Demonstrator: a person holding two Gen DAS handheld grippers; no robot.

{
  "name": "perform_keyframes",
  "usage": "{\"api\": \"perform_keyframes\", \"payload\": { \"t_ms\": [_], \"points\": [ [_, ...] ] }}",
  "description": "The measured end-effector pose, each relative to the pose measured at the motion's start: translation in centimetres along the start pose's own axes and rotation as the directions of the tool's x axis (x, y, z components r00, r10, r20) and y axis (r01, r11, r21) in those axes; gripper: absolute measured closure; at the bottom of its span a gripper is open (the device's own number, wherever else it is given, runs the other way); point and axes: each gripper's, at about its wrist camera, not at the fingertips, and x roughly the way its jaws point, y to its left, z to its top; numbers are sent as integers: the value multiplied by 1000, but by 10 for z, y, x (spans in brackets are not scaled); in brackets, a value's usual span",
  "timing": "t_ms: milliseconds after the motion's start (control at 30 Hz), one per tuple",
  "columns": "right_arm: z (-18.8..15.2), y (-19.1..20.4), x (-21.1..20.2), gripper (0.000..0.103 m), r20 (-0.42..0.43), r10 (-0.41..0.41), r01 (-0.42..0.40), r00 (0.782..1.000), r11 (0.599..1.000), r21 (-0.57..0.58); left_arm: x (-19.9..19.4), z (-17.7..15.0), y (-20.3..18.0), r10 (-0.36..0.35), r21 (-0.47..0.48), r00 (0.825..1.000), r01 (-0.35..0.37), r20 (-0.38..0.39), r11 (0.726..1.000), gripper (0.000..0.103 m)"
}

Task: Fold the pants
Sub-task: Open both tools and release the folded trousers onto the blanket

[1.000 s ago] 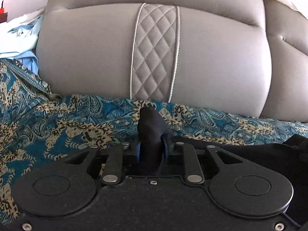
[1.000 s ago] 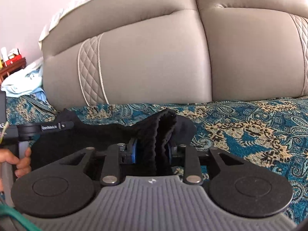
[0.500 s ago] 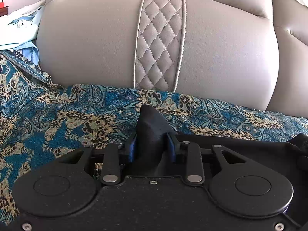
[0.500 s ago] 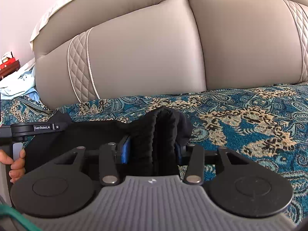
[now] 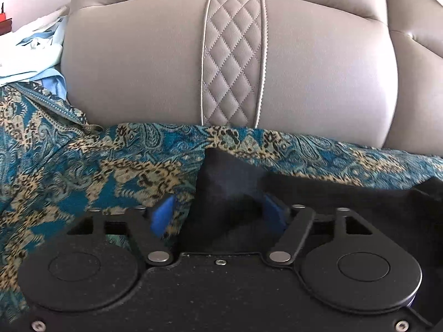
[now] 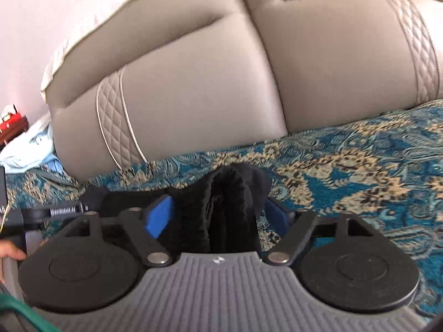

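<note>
The black pants (image 5: 227, 193) lie on a blue and gold patterned cover (image 5: 83, 171) over a sofa seat. In the left wrist view my left gripper (image 5: 218, 215) is open, its blue pads (image 5: 163, 215) apart, with a raised corner of the pants between them and the cloth running off to the right. In the right wrist view my right gripper (image 6: 218, 218) is also open, its blue pads (image 6: 159, 218) spread, with a bunched ribbed fold of the pants (image 6: 229, 202) standing between them. The left gripper's handle (image 6: 55, 211) shows at the left edge there.
The grey leather sofa back (image 5: 227, 61) with a quilted strip rises just beyond the pants. Light blue and white clothes (image 5: 30, 52) are piled at the far left. A red object on a wooden shelf (image 6: 11, 124) stands beyond them.
Both grippers have opened: their pads were pressed on the black cloth and now stand apart. The pants' edge has come down onto the cover near the sofa back.
</note>
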Motion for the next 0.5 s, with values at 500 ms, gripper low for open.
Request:
{"api": "perform_keyframes", "payload": {
  "t_ms": [500],
  "points": [
    [-23, 26, -93, 0, 219, -77, 92, 973, 994, -61, -110, -58, -18, -105, 129, 992, 95, 72, 987, 7]
  ]
}}
